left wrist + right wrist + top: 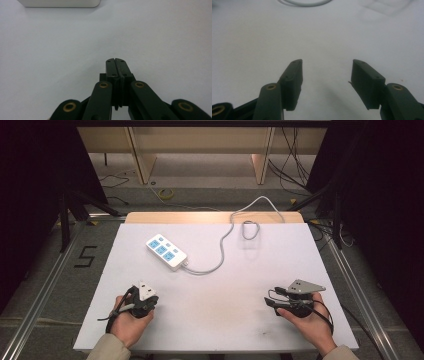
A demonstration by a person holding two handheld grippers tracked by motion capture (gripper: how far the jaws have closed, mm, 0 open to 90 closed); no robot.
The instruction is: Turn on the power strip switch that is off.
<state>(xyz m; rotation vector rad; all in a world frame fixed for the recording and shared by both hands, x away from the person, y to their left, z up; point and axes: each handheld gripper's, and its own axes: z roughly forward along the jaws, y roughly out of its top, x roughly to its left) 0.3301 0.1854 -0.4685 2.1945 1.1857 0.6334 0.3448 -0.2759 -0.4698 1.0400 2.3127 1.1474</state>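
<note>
While both hands rest near the table (215,320) edge, the strip (166,251) lies ahead, angled far-left to near-right, closer to the left gripper (116,60), pinched empty; right gripper (327,75) gapes wide.

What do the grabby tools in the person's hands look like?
Both are black. The left gripper and right gripper each carry a grey three-cornered plate on top and trail a black cable. Up close, the left gripper has flat ridged pads on jointed black links with brass-coloured rivets; the right gripper looks the same. The sleeves are beige.
</note>
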